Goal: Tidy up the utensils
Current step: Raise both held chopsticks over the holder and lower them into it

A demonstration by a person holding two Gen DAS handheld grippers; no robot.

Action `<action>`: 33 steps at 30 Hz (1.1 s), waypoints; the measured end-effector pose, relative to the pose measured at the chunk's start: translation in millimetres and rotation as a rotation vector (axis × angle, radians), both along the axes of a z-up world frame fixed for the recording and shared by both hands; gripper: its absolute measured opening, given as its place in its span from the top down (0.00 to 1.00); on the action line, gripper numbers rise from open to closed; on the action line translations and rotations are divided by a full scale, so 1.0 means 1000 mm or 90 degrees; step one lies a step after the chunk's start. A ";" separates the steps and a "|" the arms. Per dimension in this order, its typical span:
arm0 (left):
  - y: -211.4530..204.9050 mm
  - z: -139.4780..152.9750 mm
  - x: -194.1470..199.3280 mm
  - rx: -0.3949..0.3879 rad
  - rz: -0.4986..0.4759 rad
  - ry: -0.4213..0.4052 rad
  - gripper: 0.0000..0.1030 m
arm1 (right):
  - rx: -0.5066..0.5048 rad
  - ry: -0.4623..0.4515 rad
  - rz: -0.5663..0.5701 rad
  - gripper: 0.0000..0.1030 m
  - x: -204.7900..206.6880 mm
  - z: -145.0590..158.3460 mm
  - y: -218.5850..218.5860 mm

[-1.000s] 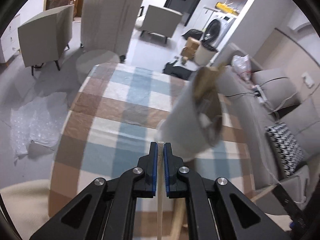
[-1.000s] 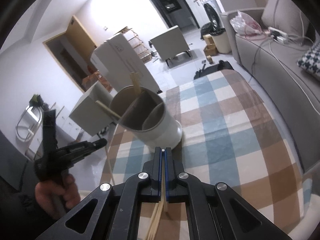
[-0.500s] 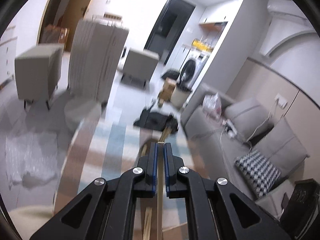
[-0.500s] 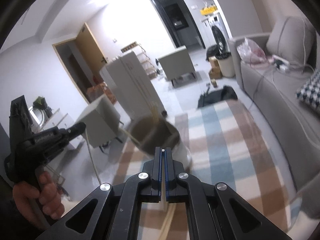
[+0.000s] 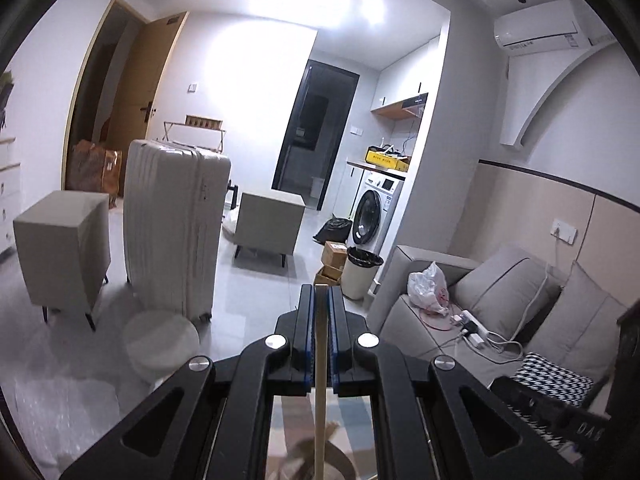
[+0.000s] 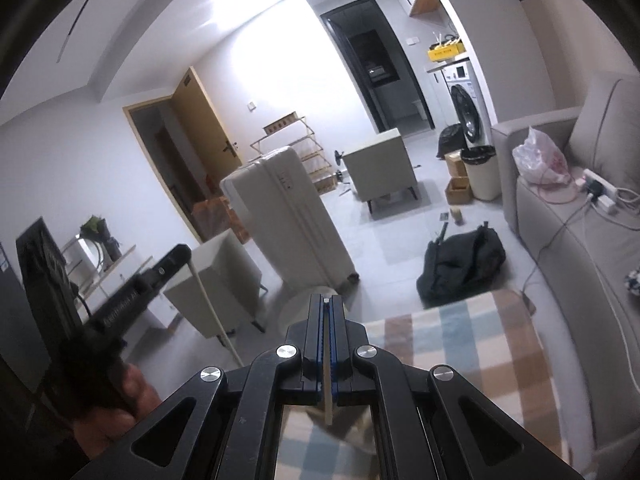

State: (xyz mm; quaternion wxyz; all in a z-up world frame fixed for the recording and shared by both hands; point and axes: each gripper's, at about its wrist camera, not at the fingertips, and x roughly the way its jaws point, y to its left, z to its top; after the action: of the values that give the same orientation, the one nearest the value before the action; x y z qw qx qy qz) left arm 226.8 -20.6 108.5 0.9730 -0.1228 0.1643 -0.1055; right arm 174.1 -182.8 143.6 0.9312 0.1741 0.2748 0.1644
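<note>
My left gripper (image 5: pixel 320 292) is shut on a pale wooden chopstick (image 5: pixel 319 392) that hangs down between the jaws. Below it, the blurred rim of the utensil holder (image 5: pixel 308 460) shows at the bottom edge. My right gripper (image 6: pixel 328 304) is shut on another wooden chopstick (image 6: pixel 328 400). In the right wrist view the left gripper (image 6: pixel 176 260) is at the left, raised, with its chopstick (image 6: pixel 212 312) hanging down. The checkered tablecloth (image 6: pixel 480 344) lies below and to the right.
A white suitcase (image 5: pixel 172 228), grey armchairs (image 5: pixel 64 248) and a round stool (image 5: pixel 160 340) stand on the floor beyond the table. A grey sofa (image 5: pixel 500 300) runs along the right. A black bag (image 6: pixel 460 264) lies on the floor.
Both grippers have tilted upward and risen, so the views swung from the table and holder to the room. The holder has dropped almost out of both views. Each gripper still holds its chopstick.
</note>
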 end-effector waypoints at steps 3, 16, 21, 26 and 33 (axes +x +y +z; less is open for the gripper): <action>0.000 -0.013 0.018 0.014 -0.003 -0.004 0.98 | 0.002 0.014 0.004 0.98 0.024 -0.005 0.005; -0.006 -0.052 0.026 0.034 -0.027 0.013 0.98 | -0.020 0.084 0.021 0.98 0.075 -0.048 0.021; -0.007 -0.052 0.024 0.032 -0.023 0.016 0.98 | -0.026 0.098 0.032 0.98 0.075 -0.057 0.027; -0.011 -0.052 0.021 0.044 -0.018 0.005 0.98 | -0.036 0.104 0.039 0.98 0.072 -0.062 0.033; -0.013 -0.056 0.014 0.059 -0.029 0.017 0.98 | -0.034 0.124 0.038 0.98 0.070 -0.069 0.034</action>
State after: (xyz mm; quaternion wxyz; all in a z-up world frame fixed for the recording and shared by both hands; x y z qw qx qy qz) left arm 241.2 -34.0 52.8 0.9728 -0.0753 0.1846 -0.1182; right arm 243.9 -149.2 74.6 0.8992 0.1560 0.3731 0.1670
